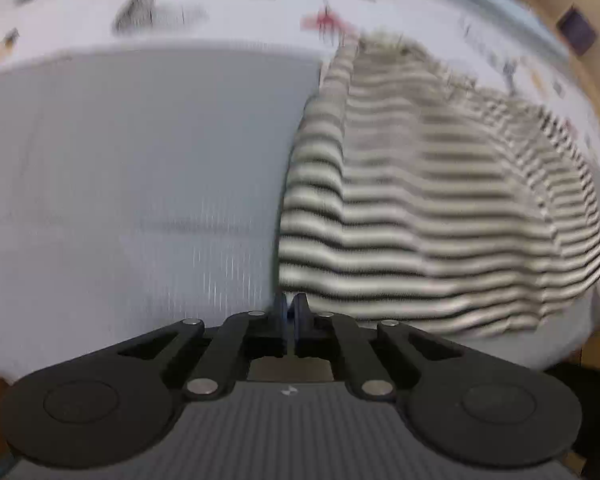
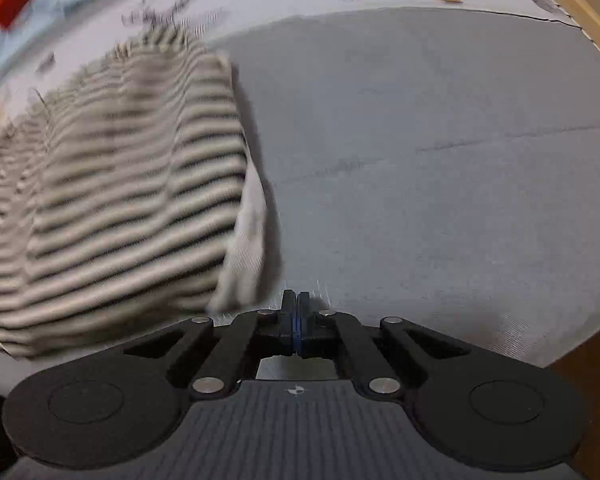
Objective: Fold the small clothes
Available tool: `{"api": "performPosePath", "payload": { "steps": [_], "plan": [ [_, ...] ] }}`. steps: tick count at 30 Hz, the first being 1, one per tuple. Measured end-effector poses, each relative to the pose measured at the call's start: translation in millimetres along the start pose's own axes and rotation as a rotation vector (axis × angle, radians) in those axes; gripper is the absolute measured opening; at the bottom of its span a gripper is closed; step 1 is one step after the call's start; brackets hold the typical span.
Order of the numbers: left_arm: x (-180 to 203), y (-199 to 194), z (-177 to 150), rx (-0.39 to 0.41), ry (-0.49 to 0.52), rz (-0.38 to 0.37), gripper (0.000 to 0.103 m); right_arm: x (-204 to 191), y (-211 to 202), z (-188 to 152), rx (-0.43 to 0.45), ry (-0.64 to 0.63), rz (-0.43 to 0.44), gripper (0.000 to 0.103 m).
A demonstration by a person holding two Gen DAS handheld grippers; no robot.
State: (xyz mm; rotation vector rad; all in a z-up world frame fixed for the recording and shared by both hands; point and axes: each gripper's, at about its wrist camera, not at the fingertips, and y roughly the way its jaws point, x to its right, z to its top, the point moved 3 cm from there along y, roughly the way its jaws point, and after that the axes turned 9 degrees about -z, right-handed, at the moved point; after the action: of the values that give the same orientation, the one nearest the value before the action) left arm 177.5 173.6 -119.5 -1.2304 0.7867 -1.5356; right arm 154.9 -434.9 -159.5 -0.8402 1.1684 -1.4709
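On grey mat (image 1: 140, 160), striped garment (image 1: 420, 200) — left gripper (image 1: 290, 304), right gripper (image 2: 296, 300) each clamping its edge.

A home setting is suggested, most likely a bedroom or child's room. A white printed sheet (image 1: 204, 28) is seen across the top of both views, decorated with small pictures: a grey deer, an orange patch and a red shape. A plain grey cloth (image 2: 440, 152) is laid over it as a work surface. A light wooden edge (image 2: 580, 8), perhaps of a bed frame, is visible at the upper right of the right wrist view. A striped garment (image 1: 420, 200) is spread there.
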Motion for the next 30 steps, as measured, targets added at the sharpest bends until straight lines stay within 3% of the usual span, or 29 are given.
{"api": "performPosePath", "payload": {
  "steps": [2,4,6,9,12,14,16,17,19,21,24,27,30],
  "plan": [
    [3,-12,5,0.065,-0.017,-0.014,0.028,0,-20,6,0.115,0.005,0.016,0.003],
    [16,-13,14,0.118,-0.012,-0.038,0.028,-3,-41,8,0.23,0.005,0.07,0.003],
    [29,-10,18,0.127,0.013,-0.073,0.028,-10,-46,7,0.252,-0.003,0.138,0.007],
    [56,0,21,0.099,0.112,-0.083,0.028,-30,-35,4,0.208,-0.081,0.167,0.018],
    [79,23,14,0.048,0.213,-0.068,0.037,-52,-19,-4,0.15,-0.207,0.11,0.022],
    [76,48,4,-0.05,0.237,0.018,0.045,-63,-5,-8,0.092,-0.274,0.035,0.032],
    [66,70,2,-0.138,0.205,0.107,0.045,-66,6,-13,0.042,-0.311,-0.01,0.032],
    [60,71,3,-0.142,0.173,0.11,0.047,-68,8,-14,0.04,-0.321,-0.017,0.032],
    [54,61,12,-0.08,0.109,0.079,0.047,-67,6,-13,0.047,-0.309,-0.011,0.032],
    [57,43,22,0.035,0.106,0.051,0.047,-64,-3,-10,0.079,-0.273,0.013,0.032],
    [72,26,31,0.17,0.125,-0.024,0.047,-63,-25,0,0.207,-0.221,0.087,0.032],
    [100,24,35,0.237,0.201,-0.06,0.047,-67,-39,10,0.293,-0.18,0.152,0.032],
    [134,32,40,0.256,0.268,-0.13,0.047,-79,-36,16,0.301,-0.178,0.182,0.032]
  ]
}}
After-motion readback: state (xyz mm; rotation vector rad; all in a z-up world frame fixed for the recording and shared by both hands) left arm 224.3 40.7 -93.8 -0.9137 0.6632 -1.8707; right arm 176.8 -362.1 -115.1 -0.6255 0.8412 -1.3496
